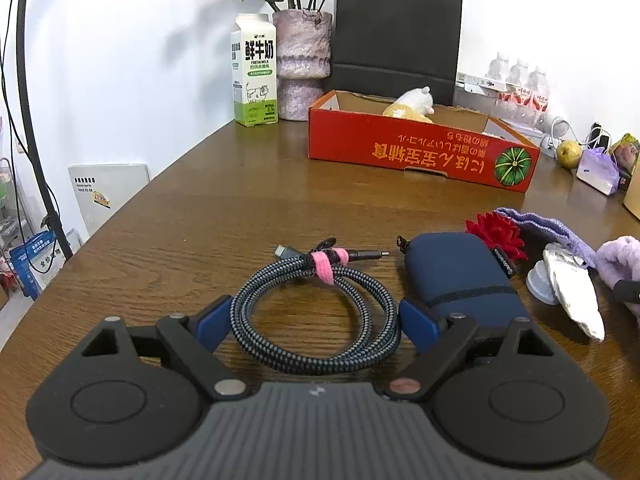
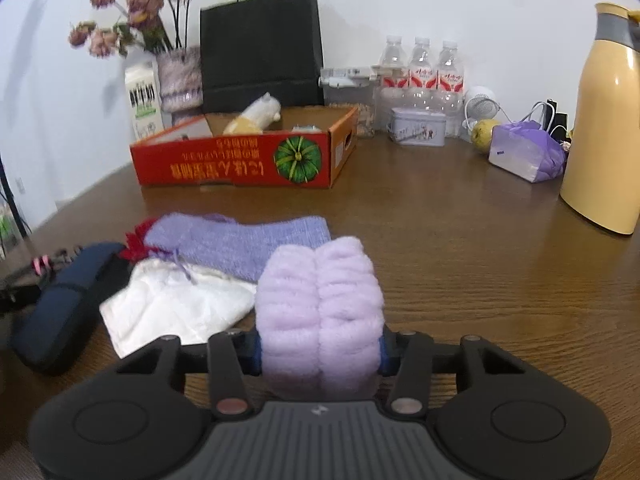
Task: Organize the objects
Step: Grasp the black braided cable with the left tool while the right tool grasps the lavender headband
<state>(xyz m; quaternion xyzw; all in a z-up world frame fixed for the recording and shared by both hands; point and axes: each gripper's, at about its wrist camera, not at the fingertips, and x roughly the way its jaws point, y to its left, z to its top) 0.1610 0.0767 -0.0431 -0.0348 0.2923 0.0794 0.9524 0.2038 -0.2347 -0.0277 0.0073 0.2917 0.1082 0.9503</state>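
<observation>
A coiled grey braided cable [image 1: 316, 312] with a pink tie lies on the brown table [image 1: 240, 200]. My left gripper [image 1: 316, 326] straddles the coil, one blue pad touching each side of it. In the right wrist view a fluffy lilac headband [image 2: 320, 300] sits squeezed between the pads of my right gripper [image 2: 320, 354]. Left of it lie a white drawstring pouch [image 2: 172, 304], a purple knit cloth [image 2: 248, 240], a red flower [image 2: 136, 244] and a navy pouch [image 1: 456, 276]. A red cardboard box [image 1: 420, 152] stands further back with a plush toy [image 1: 412, 104] inside.
A milk carton [image 1: 255, 70], a vase of dried flowers [image 1: 302, 64] and a black paper bag [image 1: 396, 36] line the wall. To the right are water bottles [image 2: 420, 68], a tin [image 2: 418, 126], a purple bag [image 2: 528, 152] and a tall yellow flask [image 2: 604, 128].
</observation>
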